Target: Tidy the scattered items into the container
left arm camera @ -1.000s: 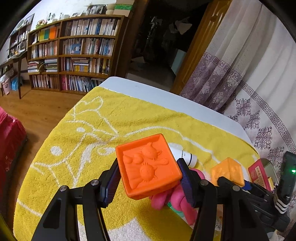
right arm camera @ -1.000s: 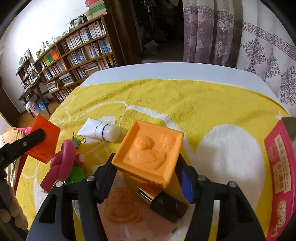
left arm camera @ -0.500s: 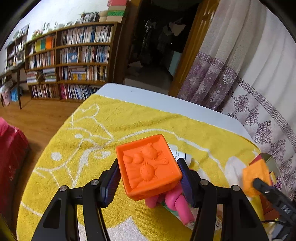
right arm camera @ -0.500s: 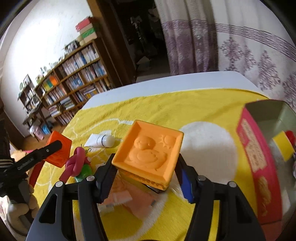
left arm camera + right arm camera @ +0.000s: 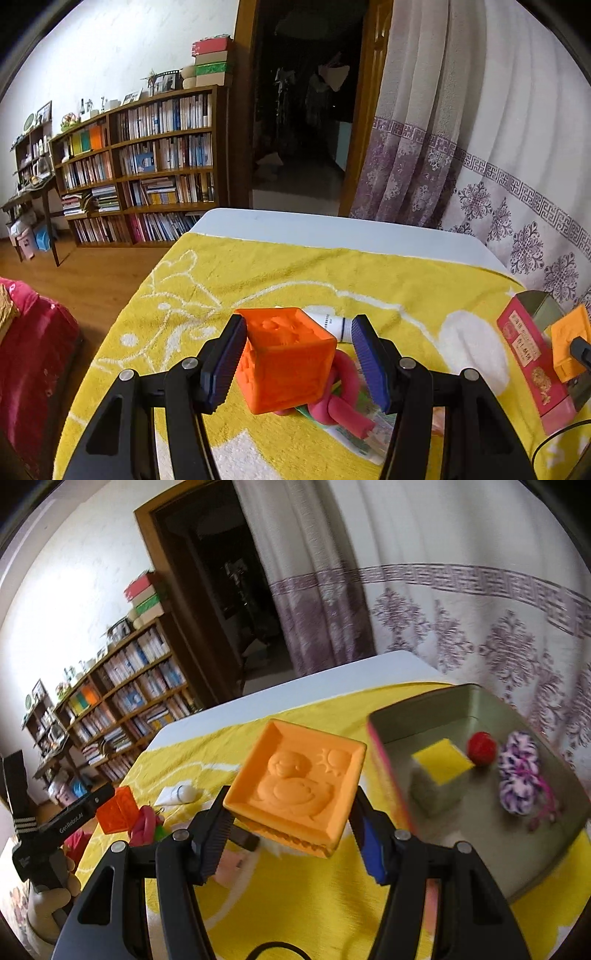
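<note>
My left gripper (image 5: 297, 363) holds a dark orange embossed cube (image 5: 286, 360) above the yellow towel; the cube has tilted, touching the left pad with a gap at the right pad. My right gripper (image 5: 291, 818) is shut on a light orange duck cube (image 5: 295, 784), raised beside the red-walled tin (image 5: 384, 764) at the right. The tin holds a yellow-topped block (image 5: 441, 766), a red ball (image 5: 481, 748) and a purple scrunchie (image 5: 517, 775). A pink knotted toy (image 5: 341, 397) and a white tube (image 5: 328, 325) lie under the left gripper.
The yellow towel (image 5: 295, 273) covers a white table (image 5: 332, 230). Flat packets (image 5: 362, 439) lie under the pink toy. A small dark item (image 5: 245, 840) lies below the duck cube. A bookshelf (image 5: 140, 166), doorway and curtain stand behind; a red cushion (image 5: 33, 347) sits left.
My right gripper has carried the duck cube rightwards and up to the tin's edge. My left gripper has risen, and its orange cube has tilted, with a gap at the right pad.
</note>
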Demonstrator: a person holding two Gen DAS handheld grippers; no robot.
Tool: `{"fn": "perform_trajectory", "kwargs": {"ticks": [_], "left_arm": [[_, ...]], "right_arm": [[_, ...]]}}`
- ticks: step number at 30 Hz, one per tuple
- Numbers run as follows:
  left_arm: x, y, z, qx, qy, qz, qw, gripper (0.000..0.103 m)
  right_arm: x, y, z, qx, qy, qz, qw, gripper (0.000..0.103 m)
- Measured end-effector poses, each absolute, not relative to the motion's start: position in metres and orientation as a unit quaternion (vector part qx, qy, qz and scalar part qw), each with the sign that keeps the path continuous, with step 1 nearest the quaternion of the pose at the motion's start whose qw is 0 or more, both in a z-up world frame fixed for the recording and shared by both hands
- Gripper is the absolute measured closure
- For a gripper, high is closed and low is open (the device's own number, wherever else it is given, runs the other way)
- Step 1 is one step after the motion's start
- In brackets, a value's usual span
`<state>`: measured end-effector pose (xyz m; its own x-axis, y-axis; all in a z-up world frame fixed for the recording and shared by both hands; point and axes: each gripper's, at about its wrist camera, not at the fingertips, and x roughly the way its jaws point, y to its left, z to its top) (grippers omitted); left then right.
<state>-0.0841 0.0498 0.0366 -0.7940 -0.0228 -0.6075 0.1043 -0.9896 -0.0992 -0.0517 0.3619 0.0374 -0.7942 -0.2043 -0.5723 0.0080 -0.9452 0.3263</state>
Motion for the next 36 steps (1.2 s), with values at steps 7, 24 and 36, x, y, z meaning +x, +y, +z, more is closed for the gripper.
{"fn": "perform_trajectory", "kwargs": {"ticks": [7, 24, 36], "left_arm": [[-0.075, 0.051, 0.044, 0.315, 0.08, -0.945, 0.03, 0.054], [-0.091, 0.019, 0.016, 0.351, 0.127, -0.922, 0.102, 0.019], [-0.07, -0.073, 0.006, 0.345, 0.191, -0.905, 0.159, 0.019]], "right_arm": [[-0.038, 0.387, 0.039, 0.303, -0.176, -0.935, 0.045, 0.038], [-0.027, 0.415, 0.027, 0.303, -0.2, -0.931, 0.042, 0.038], [-0.038, 0.412, 0.02, 0.312, -0.202, -0.927, 0.043, 0.038]]}}
